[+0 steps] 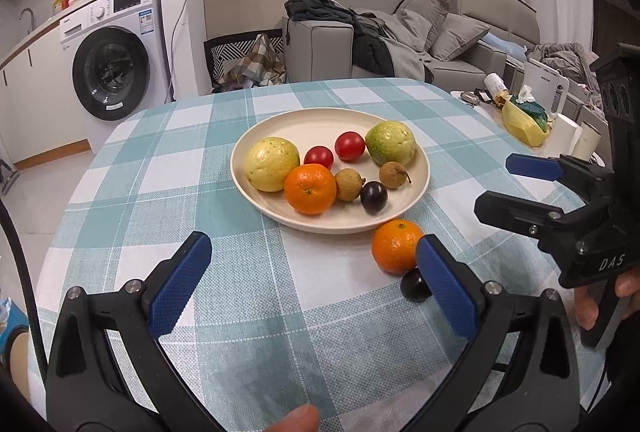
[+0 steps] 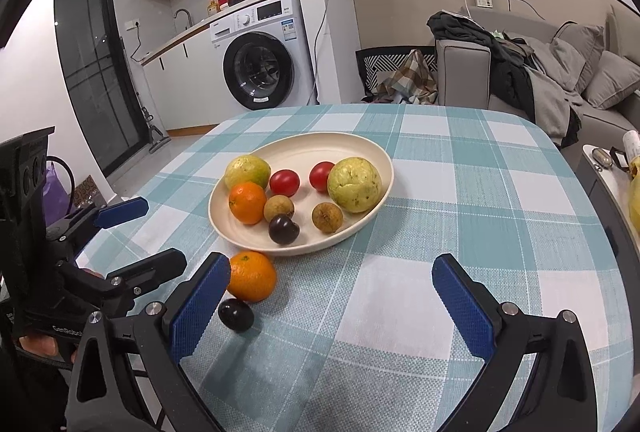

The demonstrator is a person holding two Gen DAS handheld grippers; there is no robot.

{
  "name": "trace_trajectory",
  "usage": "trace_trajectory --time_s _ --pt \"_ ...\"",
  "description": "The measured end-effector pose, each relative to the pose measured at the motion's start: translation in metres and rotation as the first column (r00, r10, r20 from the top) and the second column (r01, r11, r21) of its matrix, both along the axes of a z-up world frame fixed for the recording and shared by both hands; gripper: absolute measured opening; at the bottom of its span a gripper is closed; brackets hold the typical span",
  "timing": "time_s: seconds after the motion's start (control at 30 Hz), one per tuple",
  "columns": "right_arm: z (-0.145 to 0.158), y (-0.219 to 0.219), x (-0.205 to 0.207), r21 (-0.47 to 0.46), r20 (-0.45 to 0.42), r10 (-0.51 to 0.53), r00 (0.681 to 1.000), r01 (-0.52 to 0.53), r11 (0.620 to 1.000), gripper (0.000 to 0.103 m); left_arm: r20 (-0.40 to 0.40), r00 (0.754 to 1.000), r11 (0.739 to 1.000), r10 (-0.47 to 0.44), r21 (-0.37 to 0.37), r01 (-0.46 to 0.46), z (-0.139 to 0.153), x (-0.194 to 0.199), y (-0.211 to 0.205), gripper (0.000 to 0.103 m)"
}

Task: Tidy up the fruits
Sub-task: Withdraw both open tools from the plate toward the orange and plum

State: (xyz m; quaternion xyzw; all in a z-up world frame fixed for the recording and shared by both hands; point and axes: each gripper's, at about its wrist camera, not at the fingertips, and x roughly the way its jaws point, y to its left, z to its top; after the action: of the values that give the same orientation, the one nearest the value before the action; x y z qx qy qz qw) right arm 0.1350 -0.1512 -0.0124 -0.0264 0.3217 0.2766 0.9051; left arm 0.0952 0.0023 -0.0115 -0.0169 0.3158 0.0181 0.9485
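Woven cloth tablecloth (image 1: 248, 312); matt plate (image 1: 280, 124); glossy tomatoes (image 1: 349, 146).

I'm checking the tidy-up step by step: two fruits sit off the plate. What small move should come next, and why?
Probably ease the open left gripper toward the loose orange to straddle it. That orange and the dark plum lie on the tablecloth just outside the plate, and the orange is beside its fingers.

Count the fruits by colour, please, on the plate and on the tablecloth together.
Orange: 2
Red: 2
Yellow-green: 2
Brown: 2
Dark purple: 2
Total: 10
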Motion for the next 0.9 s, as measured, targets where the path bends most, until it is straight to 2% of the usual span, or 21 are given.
trace_trajectory --time_s 0.4,0.57,0.9 --pt "-0.010 0.015 -0.003 -0.058 -0.059 0.037 0.998 -0.040 0.997 0.103 -0.010 1.000 1.000 0.002 0.008 -0.002 -0.002 -0.005 0.001 0.102" --pt "-0.014 0.020 -0.003 -0.073 -0.085 0.050 0.995 -0.057 0.996 0.103 -0.007 1.000 1.000 0.006 -0.017 -0.006 -0.003 -0.009 0.010 0.102" --pt "-0.029 0.039 -0.004 -0.167 -0.140 0.078 0.987 -0.101 0.981 0.103 -0.030 0.999 0.998 0.039 -0.037 -0.041 -0.006 -0.005 0.020 0.102"
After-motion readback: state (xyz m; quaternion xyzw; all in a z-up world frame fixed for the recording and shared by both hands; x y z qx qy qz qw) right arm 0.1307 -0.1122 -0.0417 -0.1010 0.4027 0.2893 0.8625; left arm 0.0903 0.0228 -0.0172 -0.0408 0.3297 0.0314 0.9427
